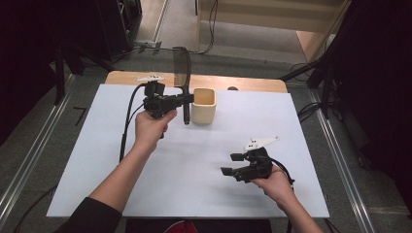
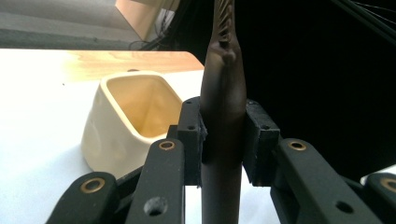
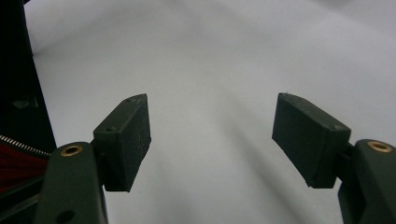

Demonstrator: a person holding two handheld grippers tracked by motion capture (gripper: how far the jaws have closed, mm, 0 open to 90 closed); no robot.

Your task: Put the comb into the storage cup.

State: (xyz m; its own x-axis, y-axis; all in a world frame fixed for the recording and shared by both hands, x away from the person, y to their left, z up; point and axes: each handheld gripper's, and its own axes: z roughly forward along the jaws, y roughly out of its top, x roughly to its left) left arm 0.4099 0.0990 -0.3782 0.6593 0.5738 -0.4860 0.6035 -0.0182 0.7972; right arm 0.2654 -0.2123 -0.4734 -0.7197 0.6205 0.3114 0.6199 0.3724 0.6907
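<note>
While my left claw (image 1: 186, 99) clamped the upright black spatula (image 1: 183, 73) just beside the cream cup (image 1: 203, 105), my right claw (image 1: 232, 164) stood open over bare white table (image 1: 204, 160).

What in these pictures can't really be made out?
- Spatula: in the left gripper view the top edge cuts off its slotted head.
- Cream cup: its bottom inside is hidden by its own wall in the high view.
- Left gripper: its pads are too small there to make out.
</note>
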